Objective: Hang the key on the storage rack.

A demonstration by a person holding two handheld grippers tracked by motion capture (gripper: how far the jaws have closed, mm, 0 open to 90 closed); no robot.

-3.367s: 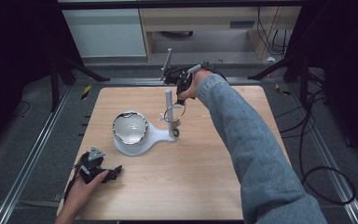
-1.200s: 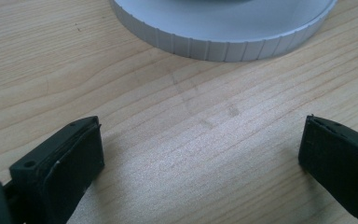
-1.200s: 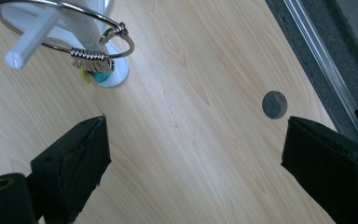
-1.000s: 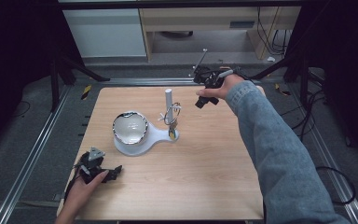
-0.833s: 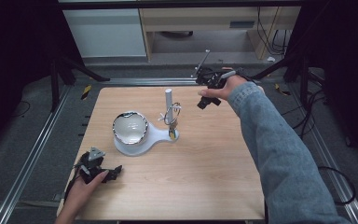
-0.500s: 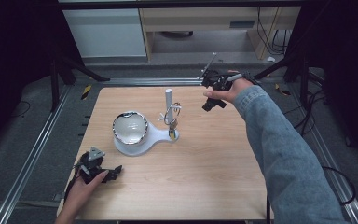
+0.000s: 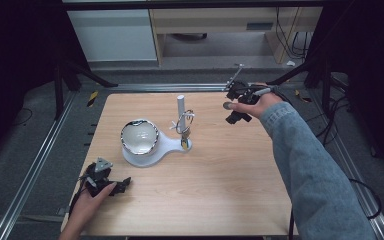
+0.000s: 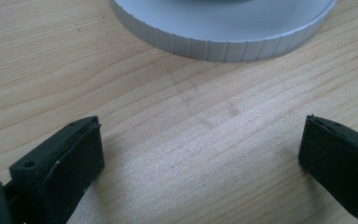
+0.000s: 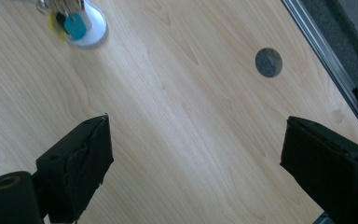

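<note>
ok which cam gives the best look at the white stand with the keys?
High view. It shows the whole white stand: round dish, upright post and keys hanging by it. The left gripper view catches just a ribbed piece of its base rim. The right gripper view catches the small end with blurred tags at the frame's top.

The right gripper (image 9: 193, 158) hangs over bare wooden table (image 9: 177, 116), jaws wide apart. A grey disc (image 9: 268, 62) lies far right; blue and yellow tags (image 9: 70, 24) far left.
</note>
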